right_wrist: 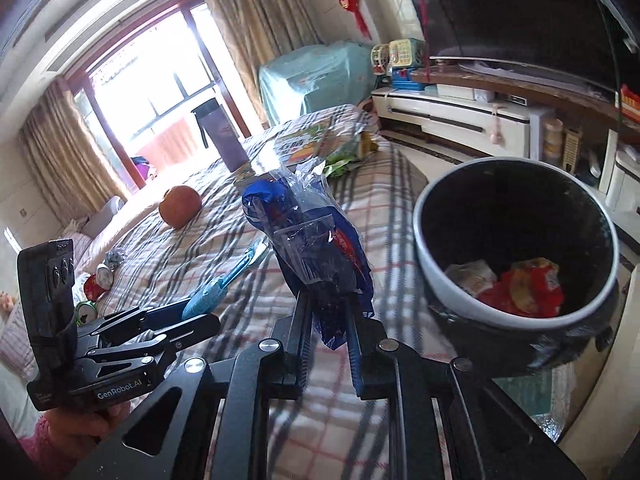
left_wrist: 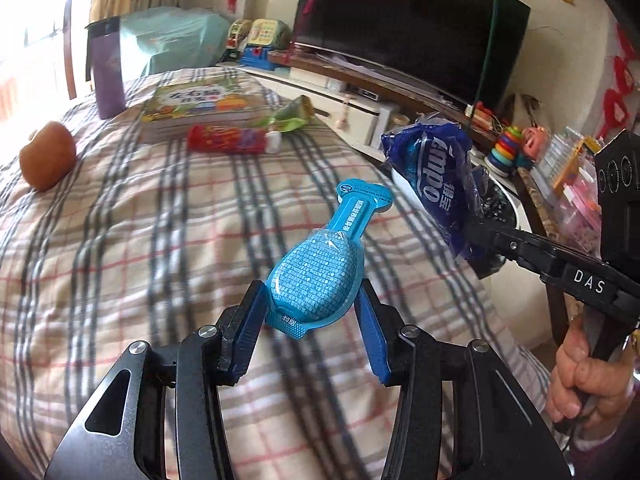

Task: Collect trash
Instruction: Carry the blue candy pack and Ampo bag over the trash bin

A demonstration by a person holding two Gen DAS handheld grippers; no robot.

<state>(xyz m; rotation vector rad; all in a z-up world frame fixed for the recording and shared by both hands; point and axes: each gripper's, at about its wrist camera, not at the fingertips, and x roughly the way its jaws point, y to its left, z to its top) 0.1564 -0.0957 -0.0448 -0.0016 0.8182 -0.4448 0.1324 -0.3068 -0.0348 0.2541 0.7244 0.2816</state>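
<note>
Left wrist view: left gripper [left_wrist: 312, 312] is closed on the bulb end of a light-blue packet [left_wrist: 320, 268], held above the plaid bed [left_wrist: 120, 260]. Right wrist view: right gripper [right_wrist: 326, 304] is clamped on a crumpled dark-blue wrapper [right_wrist: 316, 248], just left of the trash bin [right_wrist: 432, 264]. The bin stands beside the bed and holds 2 pieces: white [right_wrist: 470, 276] and red [right_wrist: 524, 286] wrappers.

Both wrist views look close along their fingers (sharing the checked bed [left_wrist: 120, 240])
</note>
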